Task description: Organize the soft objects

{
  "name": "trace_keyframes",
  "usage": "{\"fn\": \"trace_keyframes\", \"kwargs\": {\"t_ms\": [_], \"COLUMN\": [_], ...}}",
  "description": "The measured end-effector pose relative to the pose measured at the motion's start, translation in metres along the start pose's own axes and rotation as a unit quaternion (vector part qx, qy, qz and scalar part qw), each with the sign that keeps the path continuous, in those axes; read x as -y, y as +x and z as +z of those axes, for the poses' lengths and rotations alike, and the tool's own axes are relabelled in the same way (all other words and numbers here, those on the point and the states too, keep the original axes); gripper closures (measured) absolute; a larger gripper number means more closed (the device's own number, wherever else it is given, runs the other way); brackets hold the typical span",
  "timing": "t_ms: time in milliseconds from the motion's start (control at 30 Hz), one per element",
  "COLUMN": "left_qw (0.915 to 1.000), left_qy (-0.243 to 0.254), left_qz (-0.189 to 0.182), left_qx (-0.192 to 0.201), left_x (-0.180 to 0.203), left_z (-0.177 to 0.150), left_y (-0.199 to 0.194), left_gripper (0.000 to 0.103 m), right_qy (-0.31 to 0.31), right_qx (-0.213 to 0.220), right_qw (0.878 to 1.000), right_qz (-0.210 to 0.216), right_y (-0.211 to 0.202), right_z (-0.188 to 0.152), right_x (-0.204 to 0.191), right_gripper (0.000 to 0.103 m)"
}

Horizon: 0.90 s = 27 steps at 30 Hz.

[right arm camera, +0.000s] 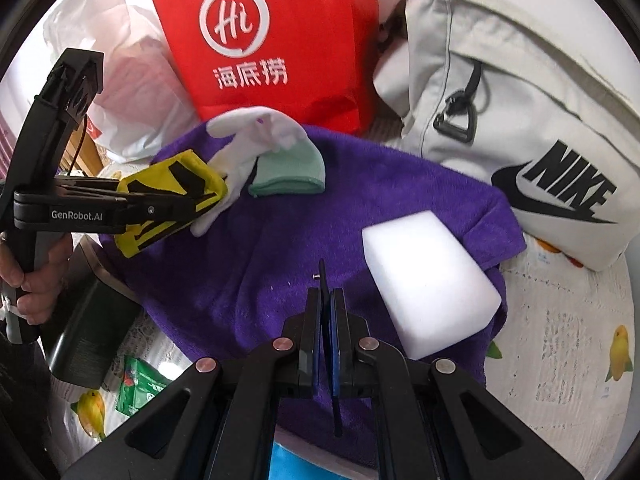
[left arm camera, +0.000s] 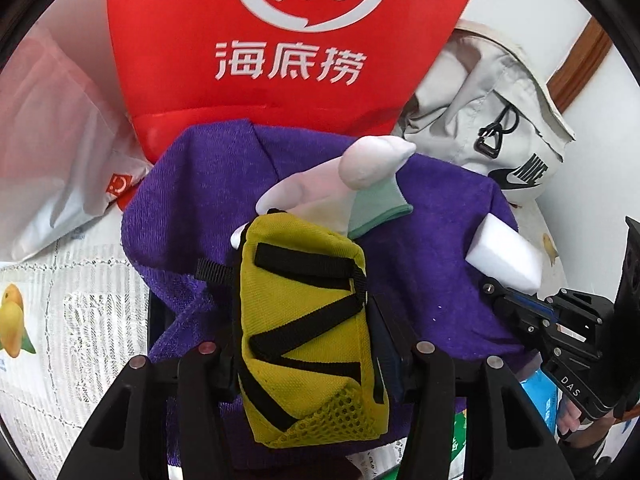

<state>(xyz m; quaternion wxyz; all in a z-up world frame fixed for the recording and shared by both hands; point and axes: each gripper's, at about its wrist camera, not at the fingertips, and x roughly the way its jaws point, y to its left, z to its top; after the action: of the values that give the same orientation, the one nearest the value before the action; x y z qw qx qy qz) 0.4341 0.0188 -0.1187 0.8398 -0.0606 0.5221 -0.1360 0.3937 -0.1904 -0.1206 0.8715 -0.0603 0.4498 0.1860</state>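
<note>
My left gripper [left arm camera: 304, 344] is shut on a yellow pouch with black straps [left arm camera: 308, 320] and holds it over a purple towel [left arm camera: 208, 184]. It also shows in the right wrist view [right arm camera: 192, 200], gripping the pouch [right arm camera: 172, 184]. A white glove [left arm camera: 360, 164] and a mint green sock [left arm camera: 376, 204] lie on the towel just beyond the pouch. A white sponge block [right arm camera: 428, 288] lies on the towel [right arm camera: 280, 248] to the right. My right gripper [right arm camera: 328, 300] is shut and empty, low over the towel, left of the sponge.
A red paper bag [right arm camera: 272, 40] stands behind the towel. A grey Nike bag [right arm camera: 520, 120] lies at the right, a white plastic bag [right arm camera: 132, 80] at the left. A black box [right arm camera: 88, 328] and a green packet [right arm camera: 140, 388] sit at the lower left on the fruit-print tablecloth [right arm camera: 568, 340].
</note>
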Motion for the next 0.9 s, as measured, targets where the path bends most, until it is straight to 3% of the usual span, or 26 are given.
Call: {"fn": "trace_keyframes", "kwargs": {"t_ms": [167,267,333,400,467,900], "left_qw": [1.0,0.9999,0.9999,0.9999,0.9998,0.9979], "left_qy": [-0.001,-0.001,-0.003,-0.002,0.0,-0.018], "left_qz": [0.0,0.0,-0.001,0.011,0.017,0.041], "left_qx": [-0.006,-0.016,-0.014,-0.007,-0.006,0.047], "left_x": [0.0,0.001,0.002,0.004,0.003,-0.01], "left_z": [0.0,0.001,0.001,0.0,0.0,-0.017], "left_y": [0.001,0.002,0.0,-0.005,-0.011,-0.081], "left_gripper": [0.051,0.041,0.023,0.022,0.021,0.021], "right_qy": [-0.001,-0.003,-0.008,-0.011,-0.015,0.003], "right_qx": [-0.009,-0.007,-0.003,0.005,0.022,0.062], "right_qw": [1.0,1.0,1.0,1.0,1.0,0.998], "right_qz": [0.001,0.002,0.003,0.004,0.004,-0.007], "right_y": [0.004,0.003,0.0,-0.005,-0.014,-0.077], "right_z": [0.0,0.0,0.0,0.0,-0.001,-0.015], "right_x": [0.001,0.0,0.0,-0.003,-0.006,-0.012], "right_gripper": [0.098,0.098,0.088,0.058,0.047,0.045]}}
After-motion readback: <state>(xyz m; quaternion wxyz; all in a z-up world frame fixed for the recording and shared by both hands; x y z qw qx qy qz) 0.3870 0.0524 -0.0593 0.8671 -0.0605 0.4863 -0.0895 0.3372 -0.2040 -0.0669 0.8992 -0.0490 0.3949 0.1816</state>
